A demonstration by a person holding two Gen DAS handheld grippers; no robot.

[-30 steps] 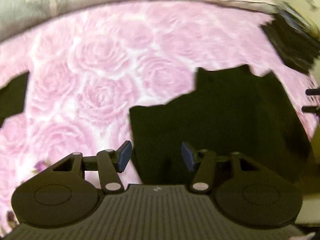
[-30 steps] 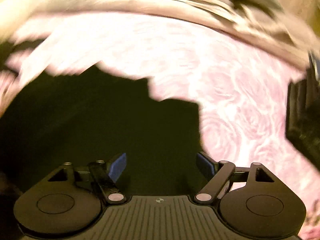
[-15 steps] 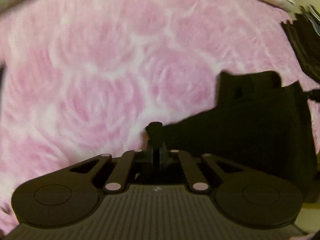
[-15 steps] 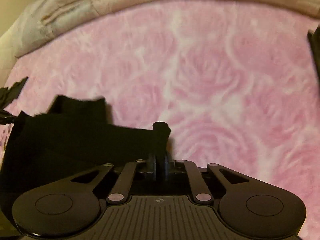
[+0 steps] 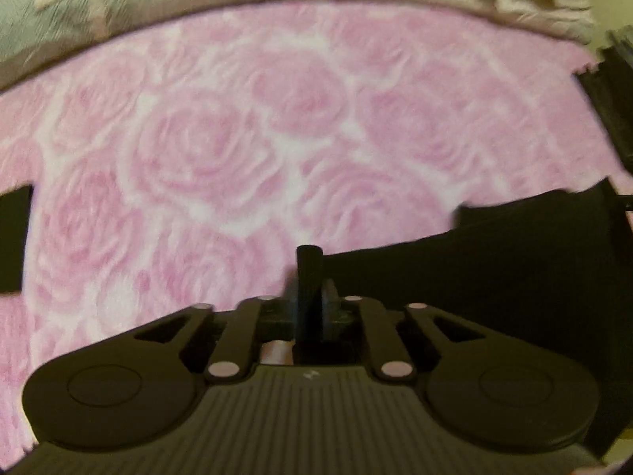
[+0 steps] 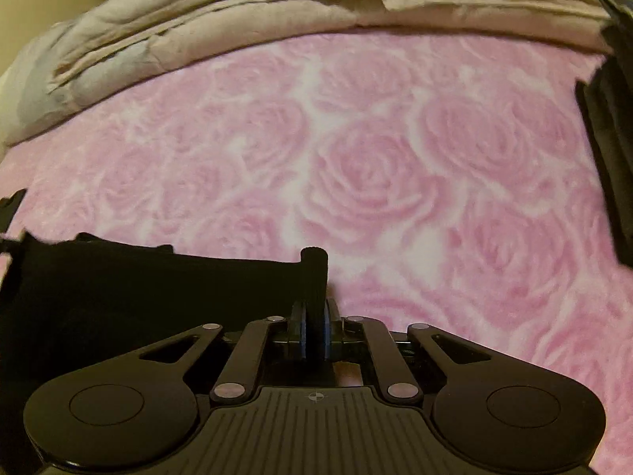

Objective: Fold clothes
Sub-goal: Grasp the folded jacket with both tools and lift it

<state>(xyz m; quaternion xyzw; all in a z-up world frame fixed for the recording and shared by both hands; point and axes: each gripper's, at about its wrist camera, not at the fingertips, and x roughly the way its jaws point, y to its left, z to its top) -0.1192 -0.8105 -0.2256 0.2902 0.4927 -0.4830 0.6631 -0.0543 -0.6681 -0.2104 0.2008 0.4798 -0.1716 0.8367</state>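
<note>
A black garment [image 5: 494,261] is stretched between my two grippers above the pink rose-patterned blanket [image 5: 221,150]. My left gripper [image 5: 310,297] is shut on its left edge, a pinched fold of black cloth sticking up between the blue pads. In the right wrist view the same black garment [image 6: 138,289] spreads to the left, and my right gripper [image 6: 314,324] is shut on its right edge, with a roll of cloth poking up between the pads. The lower part of the garment is hidden behind the gripper bodies.
A rumpled beige and grey duvet [image 6: 221,27] lies along the far side of the pink blanket [image 6: 395,166]. A dark stack of clothes [image 6: 609,130] sits at the right edge. Another dark cloth piece [image 5: 14,237] shows at the far left of the left wrist view.
One second ago both grippers were open over the black garment. They closed on its edges, and since then have lifted and pulled it taut between them.
</note>
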